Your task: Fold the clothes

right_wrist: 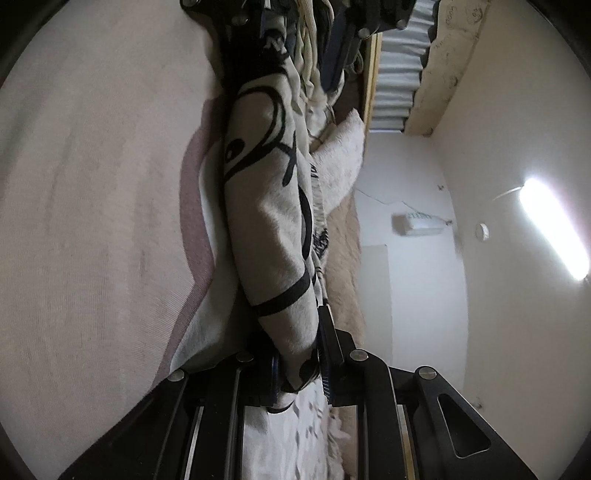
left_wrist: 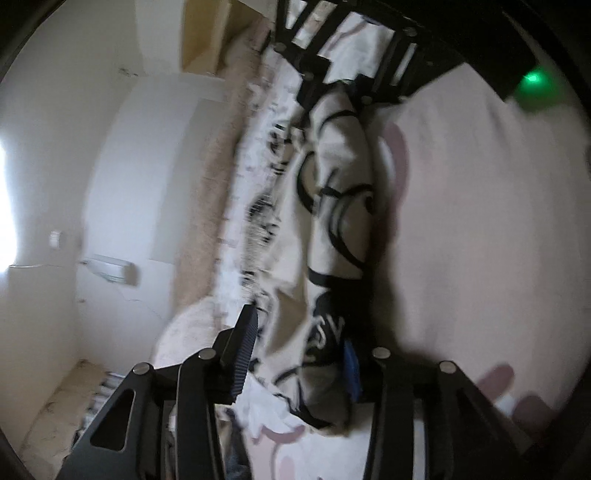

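Note:
A white garment with black line print point(left_wrist: 332, 206) hangs stretched between my two grippers, bunched into a long roll above a pale pink sheet point(left_wrist: 480, 221). My left gripper point(left_wrist: 299, 350) is shut on one end of it. My right gripper point(right_wrist: 299, 365) is shut on the other end point(right_wrist: 273, 221). Each gripper shows at the top of the other's view: the right one in the left wrist view point(left_wrist: 343, 74), the left one in the right wrist view point(right_wrist: 306, 29).
The pink sheet point(right_wrist: 92, 221) lies under the garment. A beige fuzzy blanket point(right_wrist: 343, 258) and a white fluffy cloth point(right_wrist: 343, 155) lie beside it. White walls point(right_wrist: 424, 295) and a lit tube lamp point(right_wrist: 554, 232) are beyond. More clothes are piled behind the left gripper point(right_wrist: 314, 66).

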